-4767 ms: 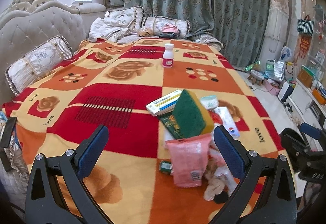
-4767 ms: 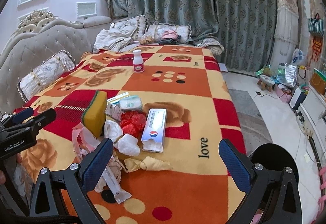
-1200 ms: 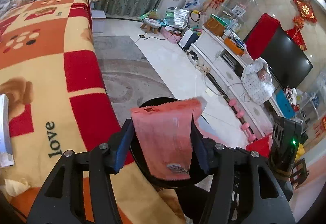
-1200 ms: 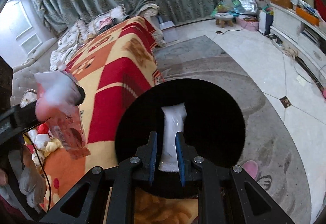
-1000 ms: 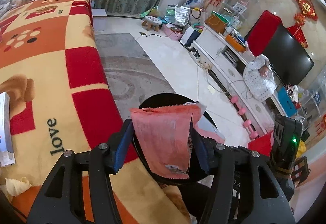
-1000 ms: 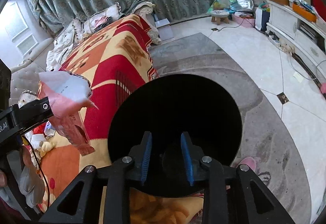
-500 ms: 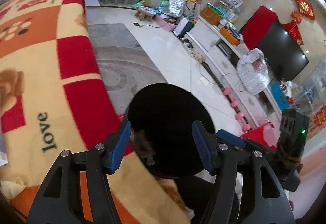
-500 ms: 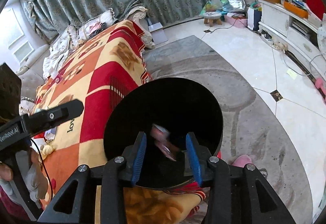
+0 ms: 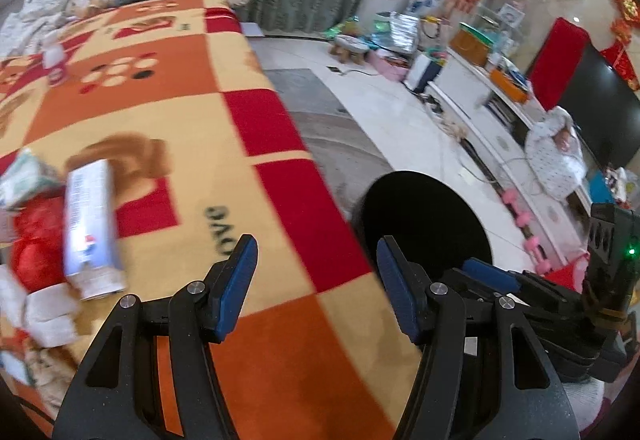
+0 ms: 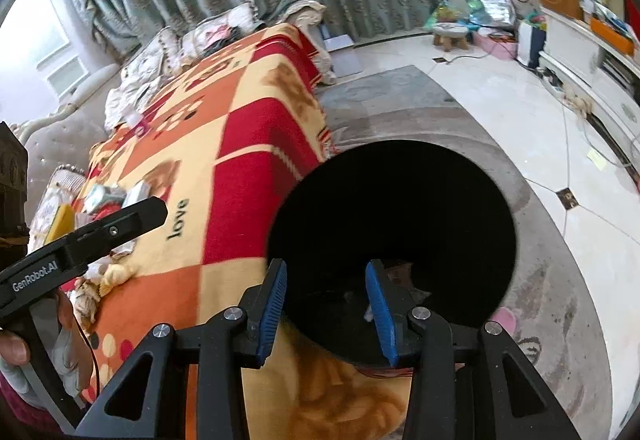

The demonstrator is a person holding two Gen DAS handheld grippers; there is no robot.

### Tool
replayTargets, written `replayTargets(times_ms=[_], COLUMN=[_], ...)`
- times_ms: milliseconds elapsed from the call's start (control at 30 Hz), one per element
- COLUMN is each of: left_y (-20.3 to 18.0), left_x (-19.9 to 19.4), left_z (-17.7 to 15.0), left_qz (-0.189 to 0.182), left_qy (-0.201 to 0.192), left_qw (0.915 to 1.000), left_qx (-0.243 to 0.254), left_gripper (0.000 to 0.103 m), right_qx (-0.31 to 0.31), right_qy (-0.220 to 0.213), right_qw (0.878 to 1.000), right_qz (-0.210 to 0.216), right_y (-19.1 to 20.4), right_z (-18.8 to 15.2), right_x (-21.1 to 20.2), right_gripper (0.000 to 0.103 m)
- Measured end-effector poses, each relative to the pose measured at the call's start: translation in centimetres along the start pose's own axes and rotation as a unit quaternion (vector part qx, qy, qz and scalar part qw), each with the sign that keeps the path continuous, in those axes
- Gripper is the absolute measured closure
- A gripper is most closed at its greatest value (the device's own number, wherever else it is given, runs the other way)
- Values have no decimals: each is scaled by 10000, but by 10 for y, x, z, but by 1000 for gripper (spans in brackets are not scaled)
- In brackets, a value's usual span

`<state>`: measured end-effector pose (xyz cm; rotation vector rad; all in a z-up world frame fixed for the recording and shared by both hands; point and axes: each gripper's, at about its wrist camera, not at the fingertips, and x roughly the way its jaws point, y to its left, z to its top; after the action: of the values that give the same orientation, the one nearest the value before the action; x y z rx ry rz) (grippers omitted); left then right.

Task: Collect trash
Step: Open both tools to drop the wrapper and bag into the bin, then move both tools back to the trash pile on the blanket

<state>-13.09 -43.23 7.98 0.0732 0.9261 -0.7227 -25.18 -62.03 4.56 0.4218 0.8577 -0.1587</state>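
The black round bin stands on the floor against the bed's near corner, with faint scraps of trash at its bottom. My right gripper hangs over the bin's near rim, open and empty. My left gripper is open and empty above the edge of the red-and-orange blanket, with the bin just to its right. The trash pile lies at the left: a white-and-blue box, a red crumpled wrapper and white tissue. From the right wrist the left gripper shows side-on over the pile.
A white bottle stands farther up the bed, with pillows behind it. A grey rug and tiled floor lie around the bin, with a pink slipper beside it. A white TV cabinet runs along the right. A person's hand holds the left gripper.
The left gripper let the pink packet fall into the bin and swung left over the bed. The right gripper dropped its white wrapper into the bin and opened wider.
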Motion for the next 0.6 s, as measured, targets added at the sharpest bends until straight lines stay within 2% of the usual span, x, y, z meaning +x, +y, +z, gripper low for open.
replayTargets(times_ms=[100,433,600], left_y=[16,74,115], left_x=[-16,-75,-107], left_z=[-6,-33,-51], left_qz=[280,858,1171], left_qy=[-113,-303,-369], left_qw=[9995,9952,9912], left_qx=[-77,-348,-502], left_gripper=[42,42,42], right_qx=[-124,-636,-902], right_qy=[48,209,344], right_qw=[9999,9967,9928], right_qz=[68,451,715], right_y=[17,91,130], right_z=[-1,-7,-12], right_x=[3,15,25], right_gripper=[63,62,55])
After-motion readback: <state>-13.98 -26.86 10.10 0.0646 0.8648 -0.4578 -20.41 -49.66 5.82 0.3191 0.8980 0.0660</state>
